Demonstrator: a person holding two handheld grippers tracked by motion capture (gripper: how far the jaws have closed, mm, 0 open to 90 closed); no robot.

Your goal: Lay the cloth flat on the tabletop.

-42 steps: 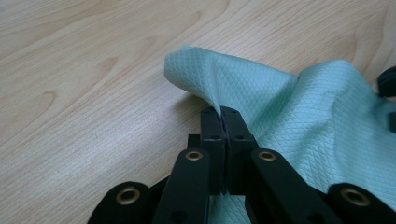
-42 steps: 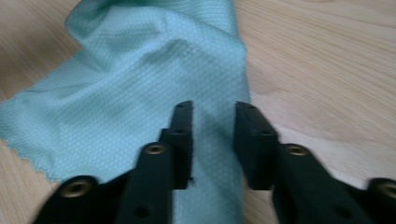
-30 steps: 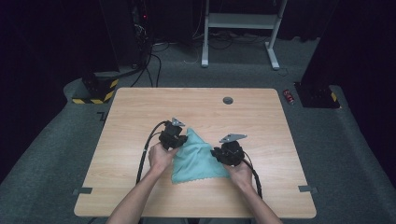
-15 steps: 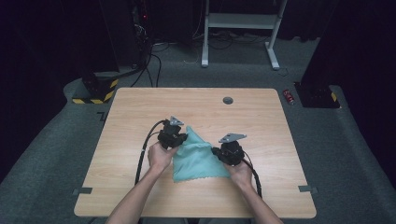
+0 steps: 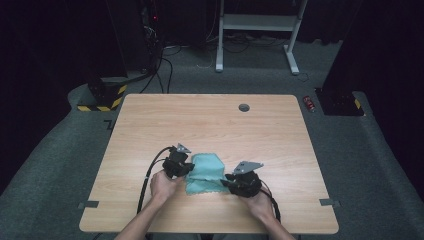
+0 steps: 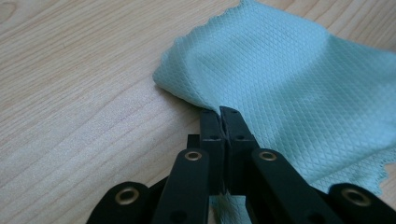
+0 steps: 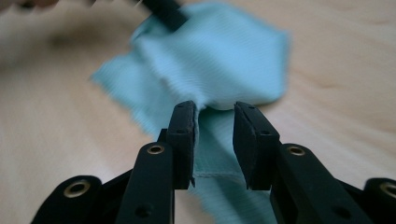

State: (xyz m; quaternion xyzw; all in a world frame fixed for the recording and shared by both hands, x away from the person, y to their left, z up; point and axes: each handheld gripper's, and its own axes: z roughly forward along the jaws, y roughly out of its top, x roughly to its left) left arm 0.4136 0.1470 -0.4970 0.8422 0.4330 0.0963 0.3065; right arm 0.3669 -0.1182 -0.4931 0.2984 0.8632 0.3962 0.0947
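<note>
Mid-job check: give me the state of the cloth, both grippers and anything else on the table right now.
cloth: on the table, folded over on itself, rumpled, between the two grippers.
left gripper: jaws shut on the cloth's edge.
right gripper: jaws apart, just been opening; cloth lies between them, not pinched.
table: bare wood apart from the cloth.

Around the wooden bench [image 5: 150,125]

A round dark grommet [image 5: 244,107] sits in its far edge. Off its far right corner lies a small red object [image 5: 310,103]; off its far left, a yellow-black striped base [image 5: 104,96]; beyond, a white frame [image 5: 260,22].
</note>
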